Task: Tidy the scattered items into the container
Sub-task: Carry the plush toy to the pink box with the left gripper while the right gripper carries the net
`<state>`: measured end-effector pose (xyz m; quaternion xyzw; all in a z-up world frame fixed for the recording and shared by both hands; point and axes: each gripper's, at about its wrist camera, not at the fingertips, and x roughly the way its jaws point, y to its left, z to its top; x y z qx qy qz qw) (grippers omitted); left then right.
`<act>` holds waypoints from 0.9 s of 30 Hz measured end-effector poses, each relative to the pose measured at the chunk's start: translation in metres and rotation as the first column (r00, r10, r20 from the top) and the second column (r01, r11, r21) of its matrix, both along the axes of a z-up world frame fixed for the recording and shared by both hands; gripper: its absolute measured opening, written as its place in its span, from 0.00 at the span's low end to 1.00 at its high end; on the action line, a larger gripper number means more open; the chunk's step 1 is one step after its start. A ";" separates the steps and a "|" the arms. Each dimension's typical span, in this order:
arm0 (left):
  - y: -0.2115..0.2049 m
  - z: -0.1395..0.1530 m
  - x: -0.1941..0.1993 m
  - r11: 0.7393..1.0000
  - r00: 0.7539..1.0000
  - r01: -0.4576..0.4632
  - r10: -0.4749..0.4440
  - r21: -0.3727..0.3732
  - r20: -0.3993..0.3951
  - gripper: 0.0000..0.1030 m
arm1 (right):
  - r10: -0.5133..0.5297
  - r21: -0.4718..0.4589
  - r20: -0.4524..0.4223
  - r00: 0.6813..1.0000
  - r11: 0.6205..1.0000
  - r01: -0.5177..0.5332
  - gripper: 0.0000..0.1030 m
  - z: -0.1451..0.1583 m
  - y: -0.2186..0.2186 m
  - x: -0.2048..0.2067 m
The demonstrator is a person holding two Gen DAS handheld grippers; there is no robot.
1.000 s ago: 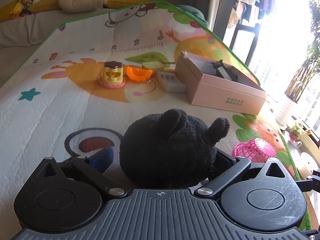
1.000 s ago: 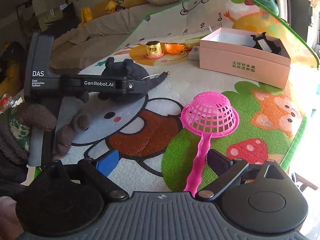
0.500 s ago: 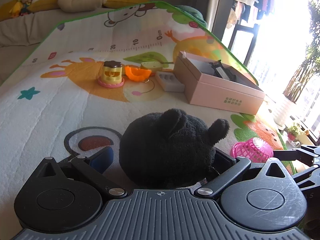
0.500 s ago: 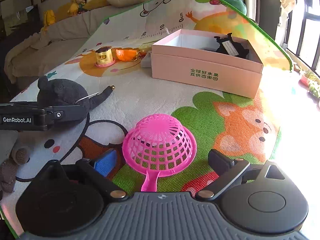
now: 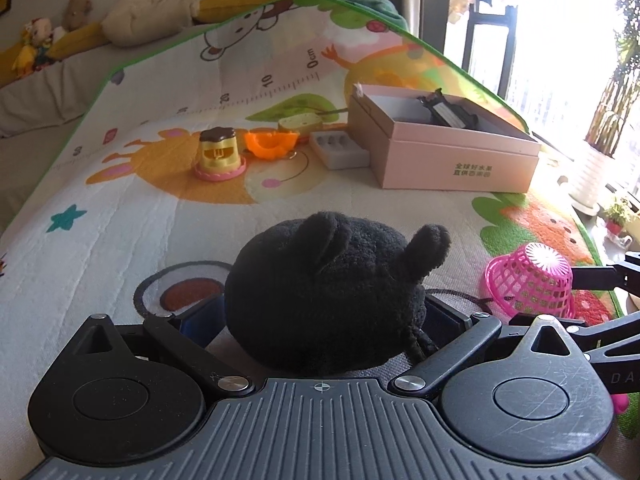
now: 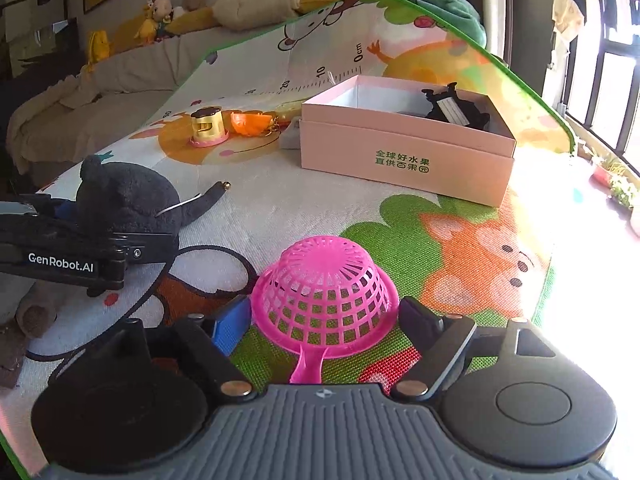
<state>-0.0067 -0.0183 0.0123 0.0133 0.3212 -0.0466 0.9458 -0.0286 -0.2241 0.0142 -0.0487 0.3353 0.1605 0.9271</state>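
On the quilted play mat (image 5: 120, 232), fuzzy black plush (image 5: 328, 292), pink lattice strainer (image 6: 326, 292).

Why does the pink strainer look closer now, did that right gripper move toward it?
Yes. Against the mat, the right gripper has moved forward: the pink strainer, earlier ahead of the fingertips, now sits between its open fingers, and the pink box looms nearer.

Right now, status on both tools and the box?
Left tool astride black plush, grip unclear. Right tool open around pink strainer, not clamped. Pink box open, one black item inside, path clear.
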 end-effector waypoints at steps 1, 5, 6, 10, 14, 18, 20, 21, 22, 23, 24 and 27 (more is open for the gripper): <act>-0.003 0.001 0.001 1.000 1.000 0.011 -0.011 0.015 0.000 0.98 | -0.003 0.001 0.001 1.000 1.000 0.003 0.79 0.000 0.000 0.000; -0.016 0.004 0.006 0.994 0.998 0.063 -0.063 0.089 -0.006 0.85 | -0.025 0.019 0.011 1.000 1.000 0.025 0.79 0.002 -0.006 -0.003; -0.019 0.006 0.006 0.992 0.997 0.078 -0.078 0.102 -0.007 0.84 | -0.029 0.022 0.013 0.999 0.999 0.029 0.79 0.002 -0.007 -0.004; -0.034 0.030 0.009 0.984 0.990 0.125 -0.131 0.124 0.044 0.84 | -0.032 0.020 0.035 0.999 0.999 0.031 0.79 0.004 -0.014 -0.012; -0.054 0.076 0.033 0.979 0.974 0.191 -0.198 0.078 0.106 0.85 | -0.029 0.028 0.051 0.998 0.999 0.027 0.79 0.004 -0.018 -0.018; -0.078 0.123 0.077 0.969 0.957 0.248 -0.247 0.015 0.149 0.85 | -0.023 0.045 0.055 0.998 0.999 0.020 0.79 0.003 -0.018 -0.017; -0.088 0.137 0.101 0.967 0.954 0.254 -0.252 0.007 0.165 0.85 | -0.028 0.059 0.046 0.999 0.998 0.025 0.79 0.003 -0.021 -0.016; -0.093 0.143 0.115 0.968 0.954 0.252 -0.249 0.003 0.167 0.85 | -0.030 0.067 0.043 0.999 0.997 0.027 0.79 0.003 -0.022 -0.015; -0.097 0.146 0.129 0.969 0.956 0.249 -0.244 -0.005 0.165 0.85 | -0.033 0.075 0.040 0.999 0.997 0.030 0.79 0.002 -0.024 -0.015; -0.100 0.147 0.142 0.969 0.958 0.245 -0.239 -0.018 0.159 0.86 | -0.035 0.082 0.039 0.999 0.996 0.032 0.79 0.002 -0.025 -0.015; -0.103 0.146 0.157 0.969 0.961 0.245 -0.237 -0.042 0.144 0.86 | -0.037 0.089 0.035 0.999 0.995 0.034 0.79 0.002 -0.026 -0.015; -0.104 0.133 0.190 0.960 0.966 0.255 -0.246 -0.119 0.084 0.94 | -0.050 0.109 0.006 0.999 0.993 0.049 0.79 0.001 -0.030 -0.011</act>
